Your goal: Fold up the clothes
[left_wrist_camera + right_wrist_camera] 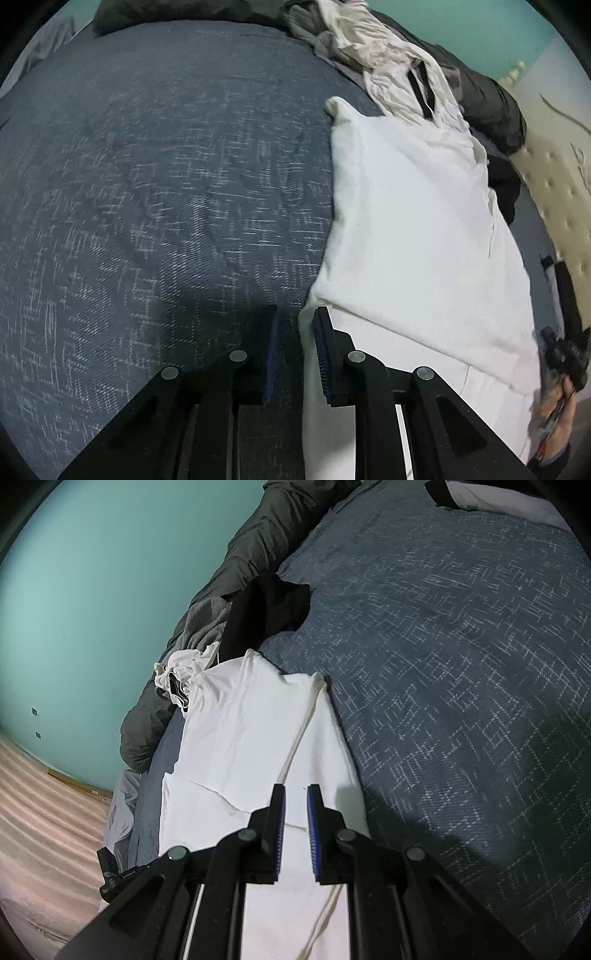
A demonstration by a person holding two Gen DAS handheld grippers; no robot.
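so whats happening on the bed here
A person with a tool in each hand is folding a white garment laid on a blue bedspread. The left tool sits at the garment's edge with a gap between its pads and nothing pinched. The right tool hovers over the middle of the garment, also with a small gap and no cloth gripped. More crumpled clothes wait in a pile at the far side.

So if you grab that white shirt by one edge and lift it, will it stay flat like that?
Probably not. The white shirt lies limp on the blue bedspread, with soft creases and a folded-over flap, so it would likely droop and come unfolded. It looks thin, so probably light. Pushed, it would more likely bunch up than slide, since the bedspread looks coarsely woven.
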